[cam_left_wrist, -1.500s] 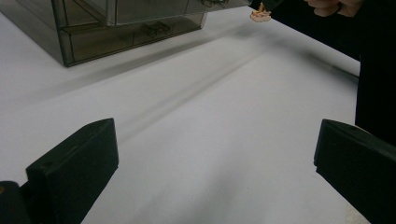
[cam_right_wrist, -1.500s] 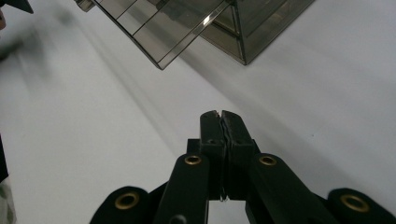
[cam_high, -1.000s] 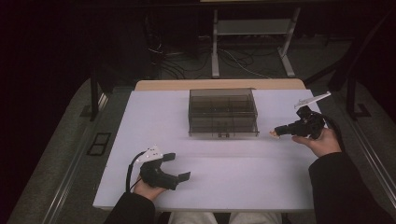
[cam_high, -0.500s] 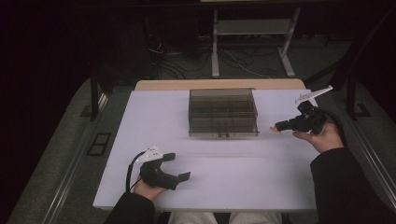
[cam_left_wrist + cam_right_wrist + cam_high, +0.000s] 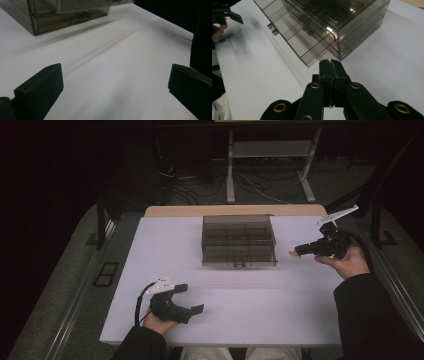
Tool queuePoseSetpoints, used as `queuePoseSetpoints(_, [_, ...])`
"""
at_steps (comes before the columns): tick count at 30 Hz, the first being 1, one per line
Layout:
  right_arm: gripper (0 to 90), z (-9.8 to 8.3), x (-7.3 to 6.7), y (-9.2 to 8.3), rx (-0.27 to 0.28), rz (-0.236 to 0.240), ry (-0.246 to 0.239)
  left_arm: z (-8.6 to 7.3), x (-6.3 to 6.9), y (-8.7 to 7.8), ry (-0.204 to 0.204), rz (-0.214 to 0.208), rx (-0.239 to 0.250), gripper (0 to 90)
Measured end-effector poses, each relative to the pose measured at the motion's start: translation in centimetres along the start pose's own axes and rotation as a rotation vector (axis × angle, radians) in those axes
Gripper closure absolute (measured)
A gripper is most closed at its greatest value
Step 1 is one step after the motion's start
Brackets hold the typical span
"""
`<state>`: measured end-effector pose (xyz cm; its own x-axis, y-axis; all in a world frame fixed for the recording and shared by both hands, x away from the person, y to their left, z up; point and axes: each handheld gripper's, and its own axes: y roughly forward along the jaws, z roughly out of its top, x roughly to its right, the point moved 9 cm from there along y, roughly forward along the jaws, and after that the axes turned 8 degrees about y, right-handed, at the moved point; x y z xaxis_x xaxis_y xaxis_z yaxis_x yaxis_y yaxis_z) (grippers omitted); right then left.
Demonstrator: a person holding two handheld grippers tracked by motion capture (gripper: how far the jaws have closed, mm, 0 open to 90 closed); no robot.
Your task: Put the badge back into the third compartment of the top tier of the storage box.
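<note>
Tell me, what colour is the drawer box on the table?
The drawer box is see-through smoky brown-grey plastic, seen best in the right gripper view.

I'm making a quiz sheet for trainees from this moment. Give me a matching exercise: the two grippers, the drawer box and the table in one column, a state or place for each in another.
Things:
1. left gripper
2. right gripper
3. drawer box
4. table

States or places:
A. smoky see-through, at the table's far middle
B. fingers shut, nothing between them
C. white, carries the box
D. fingers wide open, near the front edge

Pairs: 1-D, 2-B, 3-A, 4-C
</note>
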<state>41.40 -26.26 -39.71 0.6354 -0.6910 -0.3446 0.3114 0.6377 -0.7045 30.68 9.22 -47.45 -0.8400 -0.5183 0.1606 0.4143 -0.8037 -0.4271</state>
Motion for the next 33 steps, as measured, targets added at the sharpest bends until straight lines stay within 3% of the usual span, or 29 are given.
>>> queuePoseSetpoints(19, [87.5,2.1,-0.9,-0.9,0.017,-0.006,-0.033,0.0,0.0,0.0,0.0,-0.001,0.0,0.0])
queuePoseSetpoints(33, [87.5,3.5,-2.0,-0.6,0.015,-0.002,-0.065,0.0,0.0,0.0,0.001,-0.001,0.001,0.0])
